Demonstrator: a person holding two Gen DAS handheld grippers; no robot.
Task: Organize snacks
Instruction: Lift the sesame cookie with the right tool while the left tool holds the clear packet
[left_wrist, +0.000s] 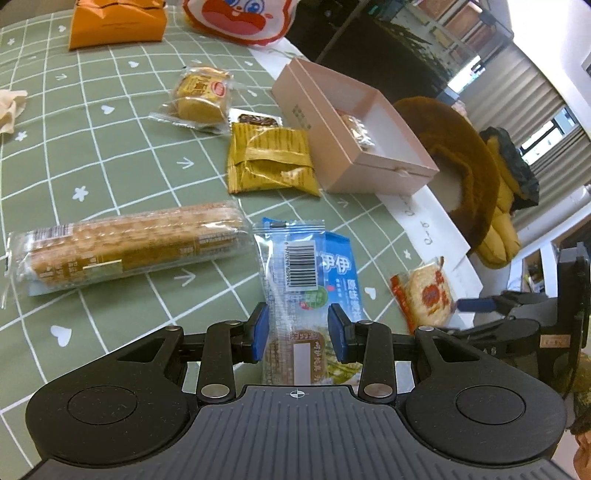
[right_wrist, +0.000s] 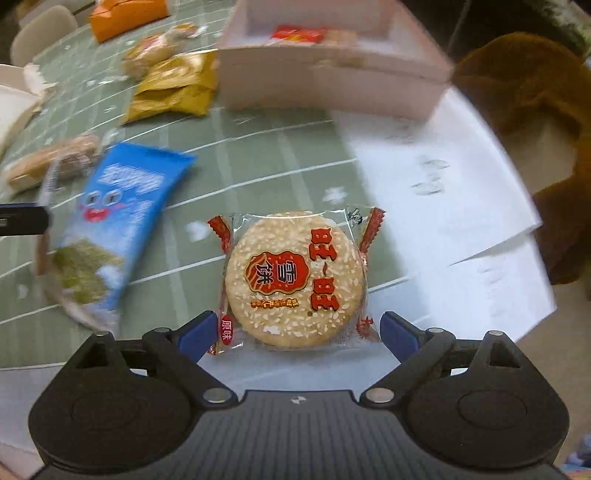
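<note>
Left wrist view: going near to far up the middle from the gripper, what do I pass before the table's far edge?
left gripper → blue snack packet between its fingers → yellow wrapper → small dark sachet → wrapped round cakes → cartoon-face bag.

Tablecloth (left_wrist: 110, 155): sage green, white grid with hearts and arrows. Box (left_wrist: 332, 147), upper right of the left wrist frame: pale pink. Rice cracker packet (right_wrist: 295, 277), centre of the right wrist frame: clear, red print. Seaweed packet (right_wrist: 122, 206): blue.
</note>
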